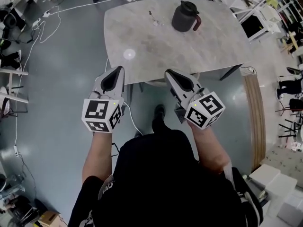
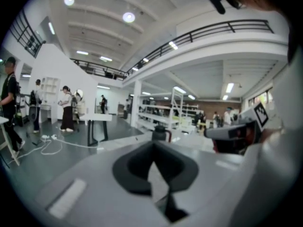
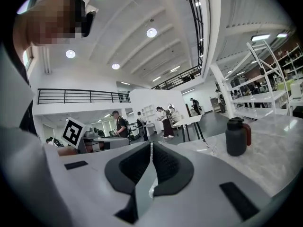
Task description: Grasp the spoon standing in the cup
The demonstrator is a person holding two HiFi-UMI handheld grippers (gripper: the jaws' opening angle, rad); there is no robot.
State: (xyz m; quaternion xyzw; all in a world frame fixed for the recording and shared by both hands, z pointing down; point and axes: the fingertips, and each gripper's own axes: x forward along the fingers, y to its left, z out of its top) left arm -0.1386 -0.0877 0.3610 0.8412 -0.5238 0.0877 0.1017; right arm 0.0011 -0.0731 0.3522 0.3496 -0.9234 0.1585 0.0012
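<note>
A small clear cup (image 1: 155, 20) with a thin spoon in it stands on the far part of the marble table (image 1: 213, 46), left of a dark jug (image 1: 184, 16). In the right gripper view the cup (image 3: 211, 148) is a faint shape just left of the jug (image 3: 236, 136). My left gripper (image 1: 118, 70) and right gripper (image 1: 169, 73) hover side by side at the table's near edge, well short of the cup. Both point toward the table. The left gripper (image 2: 152, 148) and the right gripper (image 3: 151, 145) are shut with nothing between the jaws.
A white cable (image 1: 71, 8) runs across the grey floor left of the table. Chairs and shelving (image 1: 265, 8) stand at the right, white boxes (image 1: 279, 188) at the lower right. Several people stand far off in the hall (image 2: 66, 109).
</note>
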